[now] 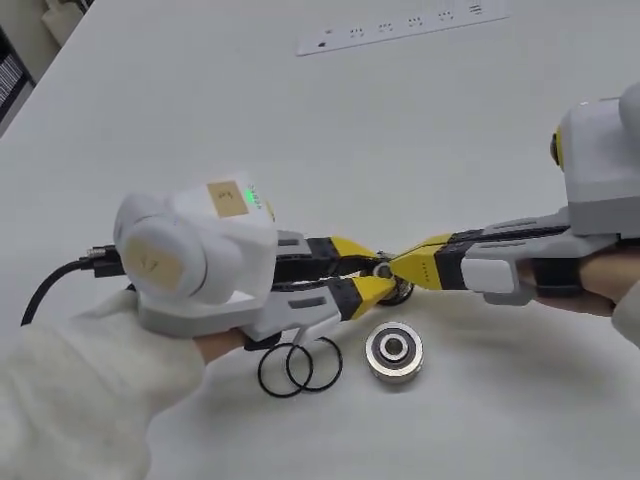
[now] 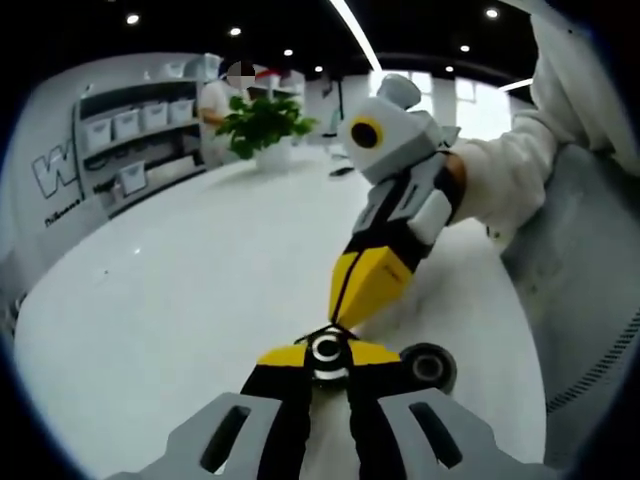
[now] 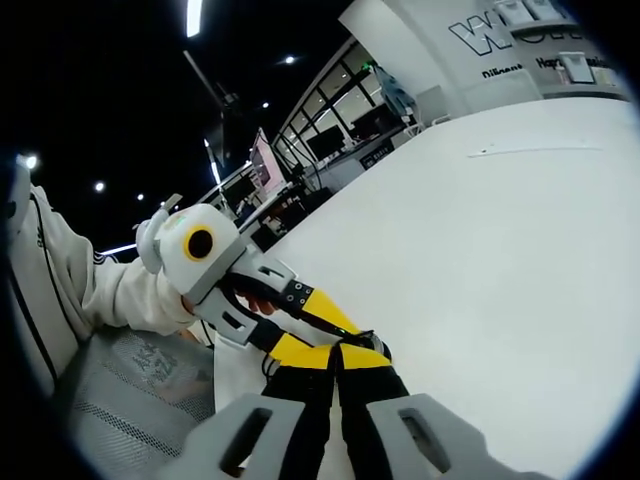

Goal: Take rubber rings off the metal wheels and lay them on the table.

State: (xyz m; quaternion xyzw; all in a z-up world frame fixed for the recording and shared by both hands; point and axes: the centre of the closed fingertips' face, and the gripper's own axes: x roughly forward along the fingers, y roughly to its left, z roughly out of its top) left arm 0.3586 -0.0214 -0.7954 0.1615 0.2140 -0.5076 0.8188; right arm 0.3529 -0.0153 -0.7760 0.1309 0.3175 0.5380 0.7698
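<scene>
My left gripper (image 1: 376, 281) comes in from the left and is shut on a small metal wheel (image 2: 327, 349), held just above the white table (image 1: 300, 150). From the right, my right gripper (image 1: 393, 267) meets that wheel; its yellow jaws are shut on the wheel's rubber ring at the rim, and the ring is mostly hidden. In the right gripper view its own jaws (image 3: 335, 352) stand pressed together against the left gripper (image 3: 362, 342). A bare metal wheel (image 1: 393, 352) lies on the table below the tips. Two loose black rubber rings (image 1: 298, 367) lie overlapping beside it.
A white power strip (image 1: 405, 27) lies at the table's far edge. A black cable (image 1: 50, 287) trails left from the left gripper. Another wheel (image 2: 430, 367) lies just right of the held one. Shelves (image 2: 130, 125), a plant (image 2: 262, 122) and a person stand far off.
</scene>
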